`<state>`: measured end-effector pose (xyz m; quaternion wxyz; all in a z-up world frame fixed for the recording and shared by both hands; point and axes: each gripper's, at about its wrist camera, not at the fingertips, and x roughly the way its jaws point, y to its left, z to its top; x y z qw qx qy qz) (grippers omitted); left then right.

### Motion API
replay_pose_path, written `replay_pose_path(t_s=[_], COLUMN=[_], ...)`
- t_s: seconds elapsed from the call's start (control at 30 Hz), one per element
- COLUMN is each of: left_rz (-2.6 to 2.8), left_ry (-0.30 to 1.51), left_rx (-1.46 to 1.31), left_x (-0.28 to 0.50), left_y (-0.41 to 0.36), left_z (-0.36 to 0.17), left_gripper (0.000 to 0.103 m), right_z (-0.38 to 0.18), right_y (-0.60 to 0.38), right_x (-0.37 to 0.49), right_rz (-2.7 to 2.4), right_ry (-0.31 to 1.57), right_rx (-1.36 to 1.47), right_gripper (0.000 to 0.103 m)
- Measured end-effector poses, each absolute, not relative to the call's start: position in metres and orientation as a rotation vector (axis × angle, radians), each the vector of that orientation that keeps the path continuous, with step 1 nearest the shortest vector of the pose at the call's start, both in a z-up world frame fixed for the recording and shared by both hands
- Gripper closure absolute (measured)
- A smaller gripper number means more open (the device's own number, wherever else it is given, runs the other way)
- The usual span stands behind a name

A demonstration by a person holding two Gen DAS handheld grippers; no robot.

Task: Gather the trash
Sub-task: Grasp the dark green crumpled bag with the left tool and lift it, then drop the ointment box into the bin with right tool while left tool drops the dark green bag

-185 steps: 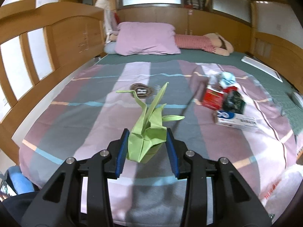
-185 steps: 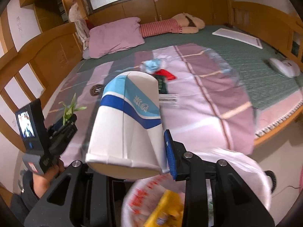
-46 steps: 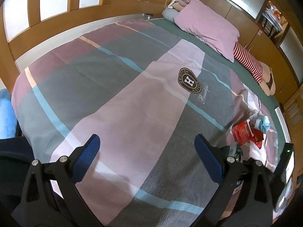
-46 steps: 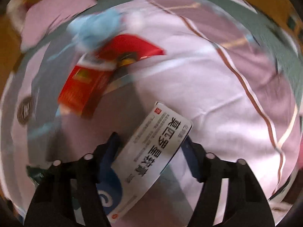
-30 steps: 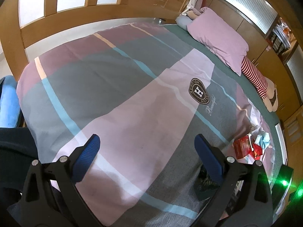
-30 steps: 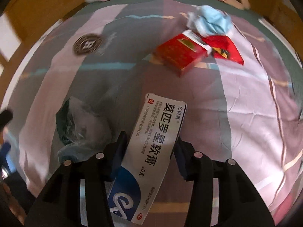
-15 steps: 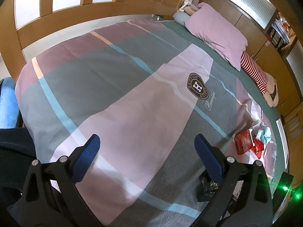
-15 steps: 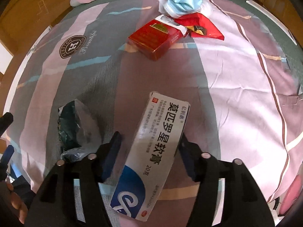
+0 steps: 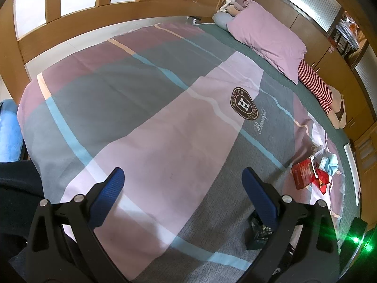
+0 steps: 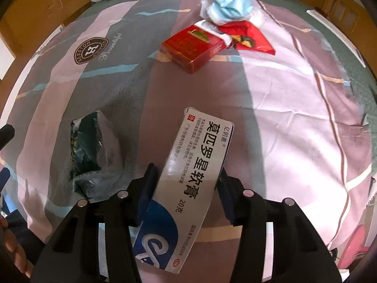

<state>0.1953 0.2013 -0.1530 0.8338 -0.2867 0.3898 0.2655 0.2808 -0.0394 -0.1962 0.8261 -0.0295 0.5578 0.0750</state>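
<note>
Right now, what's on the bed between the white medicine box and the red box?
Nothing, only bare striped bedspread. The right wrist view shows that gap between the white medicine box and the red box.

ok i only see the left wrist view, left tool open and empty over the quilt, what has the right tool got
observer: The right tool has a white and blue medicine box between its pads. The jaws have just been closing, and both pads press its long sides.
operator: and the dark thing low on my right, is it trash
observer: Probably. The right wrist view shows a torn-open dark green wrapper lying on the quilt, left of the box and apart from it.
operator: what else is out there
observer: A red carton lies flat beyond the box. A crumpled blue face mask overlaps a flat red packet beside the carton.
</note>
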Motion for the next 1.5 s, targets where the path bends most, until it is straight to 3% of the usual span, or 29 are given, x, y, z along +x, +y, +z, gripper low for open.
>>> replay_pose_path(t_s=[0.4,0.6,0.93,0.97,1.0,1.03,1.1,1.27,1.5], left_rz=[0.334,0.319,0.002,-0.008,-0.013,-0.016,-0.030,-0.019,0.043], left_ry=[0.864,0.807,0.947,0.956,0.958,0.962,0.986,0.938,0.628], left_rx=[-0.598,-0.798,-0.178,-0.146,-0.103,-0.062,-0.019,-0.004,0.052], left_x=[0.215,0.211,0.253,0.254,0.254,0.257,0.258,0.244,0.157], left_y=[0.186,0.202,0.067,0.061,0.055,0.050,0.046,0.051,0.045], left_z=[-0.156,-0.164,-0.167,-0.171,-0.173,-0.176,-0.183,-0.175,-0.095], left_gripper=[0.004,0.004,0.004,0.005,0.014,0.030,0.043,0.051,0.052], right_z=[-0.138,-0.101,-0.098,-0.097,-0.097,-0.095,-0.091,-0.071,-0.044], right_y=[-0.095,-0.135,-0.160,-0.159,-0.158,-0.157,-0.154,-0.149,-0.158], right_x=[0.251,0.214,0.183,0.181,0.179,0.176,0.170,0.150,0.116], right_rz=[0.190,0.158,0.148,0.147,0.147,0.146,0.144,0.165,0.191], right_ry=[1.063,0.922,0.871,0.868,0.865,0.862,0.849,0.795,0.730], right_rx=[0.218,0.283,0.326,0.312,0.299,0.281,0.246,0.192,0.172], right_gripper=[0.052,0.052,0.052,0.052,0.052,0.052,0.052,0.052,0.052])
